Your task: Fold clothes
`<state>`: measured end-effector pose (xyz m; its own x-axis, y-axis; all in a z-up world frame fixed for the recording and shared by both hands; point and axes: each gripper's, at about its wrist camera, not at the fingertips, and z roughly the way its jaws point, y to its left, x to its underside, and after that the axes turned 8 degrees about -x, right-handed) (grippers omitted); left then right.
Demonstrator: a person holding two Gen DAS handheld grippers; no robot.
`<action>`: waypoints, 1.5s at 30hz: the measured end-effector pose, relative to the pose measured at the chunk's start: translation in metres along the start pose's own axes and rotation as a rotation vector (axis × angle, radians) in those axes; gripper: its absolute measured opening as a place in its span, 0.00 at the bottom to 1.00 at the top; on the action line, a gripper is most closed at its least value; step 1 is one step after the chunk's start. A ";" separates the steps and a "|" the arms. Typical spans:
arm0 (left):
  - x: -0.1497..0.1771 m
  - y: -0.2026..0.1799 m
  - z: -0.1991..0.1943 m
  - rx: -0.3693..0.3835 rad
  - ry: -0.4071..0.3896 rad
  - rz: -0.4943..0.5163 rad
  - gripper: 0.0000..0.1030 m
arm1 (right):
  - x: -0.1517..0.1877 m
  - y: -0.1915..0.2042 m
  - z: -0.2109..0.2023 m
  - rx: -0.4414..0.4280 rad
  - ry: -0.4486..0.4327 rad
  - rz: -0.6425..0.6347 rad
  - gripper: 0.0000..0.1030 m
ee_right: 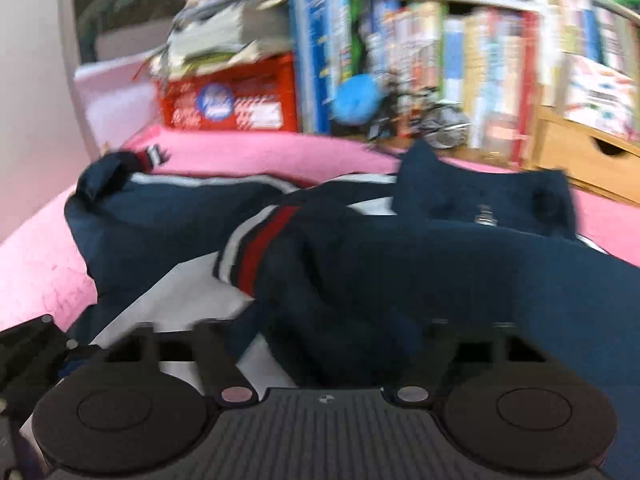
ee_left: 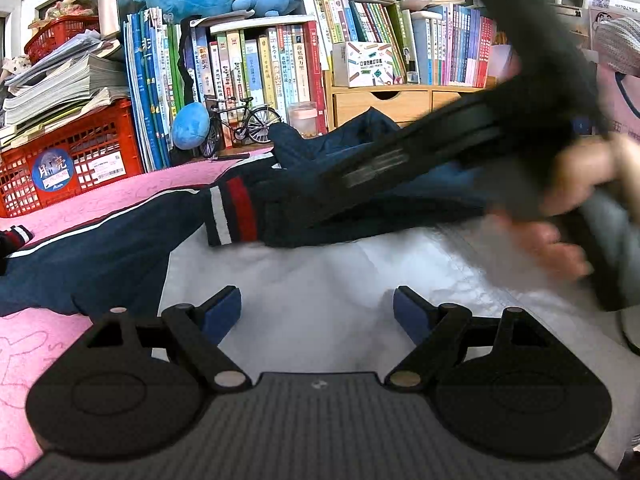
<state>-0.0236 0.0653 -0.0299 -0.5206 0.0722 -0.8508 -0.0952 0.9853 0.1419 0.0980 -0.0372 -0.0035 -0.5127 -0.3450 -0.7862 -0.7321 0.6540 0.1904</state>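
Navy jacket (ee_left: 120,248), striped cuff (ee_left: 234,210): spread on pink cover (ee_left: 36,344), ahead of left gripper (ee_left: 317,312), jaws wide over its white lining. Right gripper (ee_right: 320,332): blurred above the jacket; jaw state cannot be told.

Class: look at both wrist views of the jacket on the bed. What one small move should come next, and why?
Probably lower the left gripper and close it on the jacket edge nearest it. It is open over the white part with nothing between its fingers, and the striped cuff already lies folded across the body. The right gripper is too blurred to judge.
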 end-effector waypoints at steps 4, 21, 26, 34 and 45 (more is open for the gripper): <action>0.000 -0.001 0.000 -0.002 0.001 0.005 0.82 | 0.028 -0.033 -0.050 0.064 -0.064 0.091 0.75; -0.057 0.016 0.009 -0.015 -0.105 -0.032 0.94 | 0.084 -0.084 -0.080 0.376 -0.018 0.178 0.99; -0.066 0.014 0.059 -0.096 0.003 -0.037 0.93 | 0.087 -0.084 -0.082 0.368 -0.026 0.189 1.00; -0.045 0.021 0.089 -0.153 0.118 -0.050 1.00 | 0.087 -0.084 -0.082 0.366 -0.025 0.187 1.00; -0.006 0.081 0.039 -0.317 0.024 -0.205 0.97 | 0.038 0.019 -0.054 0.154 -0.101 -0.223 0.98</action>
<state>0.0048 0.1512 -0.0335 -0.4830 -0.1284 -0.8662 -0.4550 0.8820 0.1229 0.0402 -0.0737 0.0020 -0.2940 -0.4283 -0.8545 -0.7412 0.6666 -0.0792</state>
